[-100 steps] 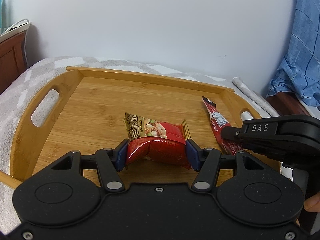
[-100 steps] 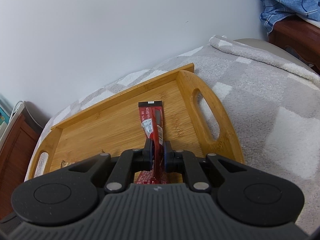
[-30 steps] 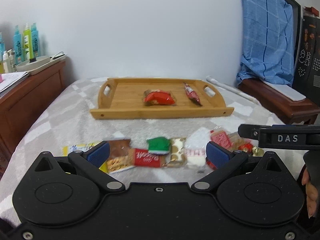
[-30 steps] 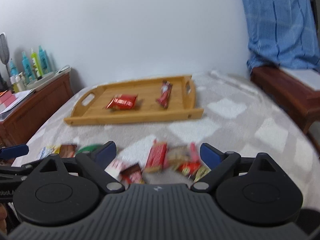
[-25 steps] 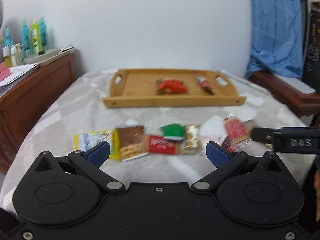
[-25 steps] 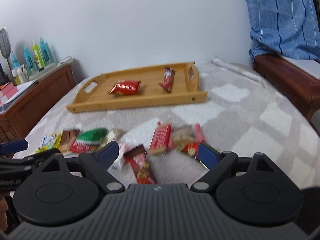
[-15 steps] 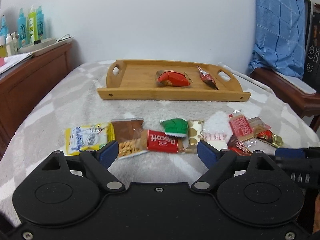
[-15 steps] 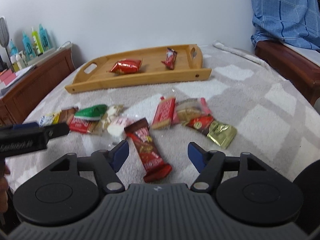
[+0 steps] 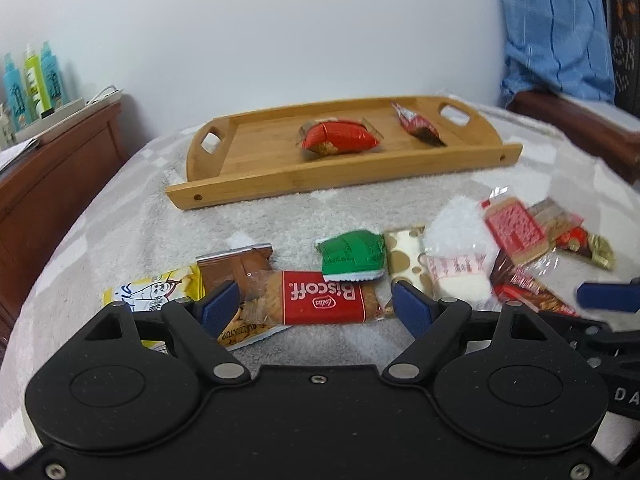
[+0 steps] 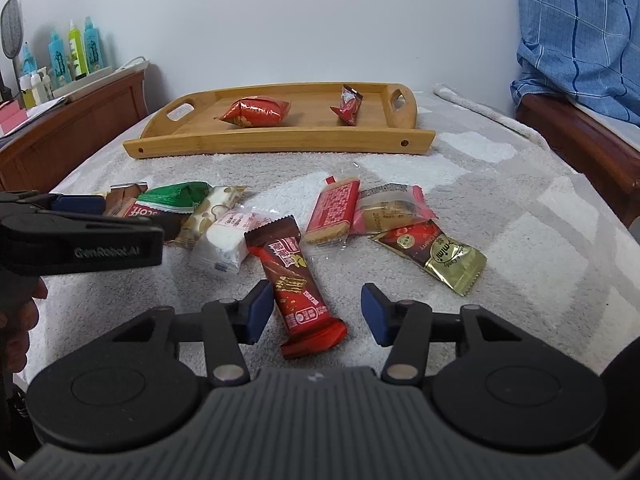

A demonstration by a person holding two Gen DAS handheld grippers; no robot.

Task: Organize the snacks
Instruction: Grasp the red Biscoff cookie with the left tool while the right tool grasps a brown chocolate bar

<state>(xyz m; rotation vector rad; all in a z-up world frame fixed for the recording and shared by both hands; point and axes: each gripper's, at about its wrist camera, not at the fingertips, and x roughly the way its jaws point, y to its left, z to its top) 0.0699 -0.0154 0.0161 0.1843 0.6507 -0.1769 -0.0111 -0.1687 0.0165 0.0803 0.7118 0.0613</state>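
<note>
My left gripper (image 9: pixel 316 306) is open, its blue pads on either side of a red Biscoff biscuit pack (image 9: pixel 320 298) on the bed. My right gripper (image 10: pixel 314 312) is open around the near end of a dark red wafer bar (image 10: pixel 294 280). A wooden tray (image 9: pixel 280 184) at the back holds a red nut pack (image 9: pixel 338 140) and a small red bar (image 9: pixel 416 126); the tray (image 10: pixel 280 140) also shows in the right wrist view. Several more snacks lie in a row, among them a green pack (image 9: pixel 352 254) and a gold-tipped sachet (image 10: pixel 436 254).
The bed has a grey and white checked blanket (image 10: pixel 500 208). A wooden cabinet (image 9: pixel 52 152) with bottles stands at left. A wooden bench (image 10: pixel 580 136) under blue cloth stands at right. A white wall is behind the tray.
Both grippers let go of their snacks on the tray, drew back and came down over the row of snacks. Both jaws have narrowed somewhat around the Biscoff pack and the wafer bar.
</note>
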